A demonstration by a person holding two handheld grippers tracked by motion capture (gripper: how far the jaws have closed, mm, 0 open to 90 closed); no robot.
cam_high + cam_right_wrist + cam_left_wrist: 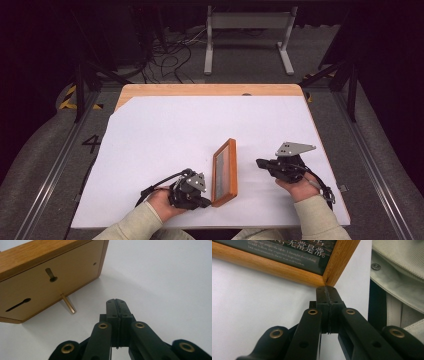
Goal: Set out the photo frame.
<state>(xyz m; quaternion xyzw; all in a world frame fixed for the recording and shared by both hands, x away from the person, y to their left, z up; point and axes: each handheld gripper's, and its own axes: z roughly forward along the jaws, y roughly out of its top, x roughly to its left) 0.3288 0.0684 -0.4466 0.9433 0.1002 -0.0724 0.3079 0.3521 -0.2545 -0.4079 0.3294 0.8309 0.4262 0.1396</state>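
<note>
Wooden picture frame (225,172) stands propped on its brass peg (68,303) between both claws, left claw (328,293) pressed together with tips at the near corner, right claw (116,305) pressed together just behind; nudge gently, low, to avoid tipping it.

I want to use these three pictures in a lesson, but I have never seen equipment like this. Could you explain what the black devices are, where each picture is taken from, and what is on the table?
A person holds a hand-operated pair of tongs in each hand: the left tongs and the right tongs. One picture looks down from above; the other two come from cameras riding on each tool, looking along its black jaws. Both pairs are shut and hold nothing. On the white table stands a wooden picture frame, propped on a brass peg behind it. The left tongs' tip sits at the frame's corner.
</note>
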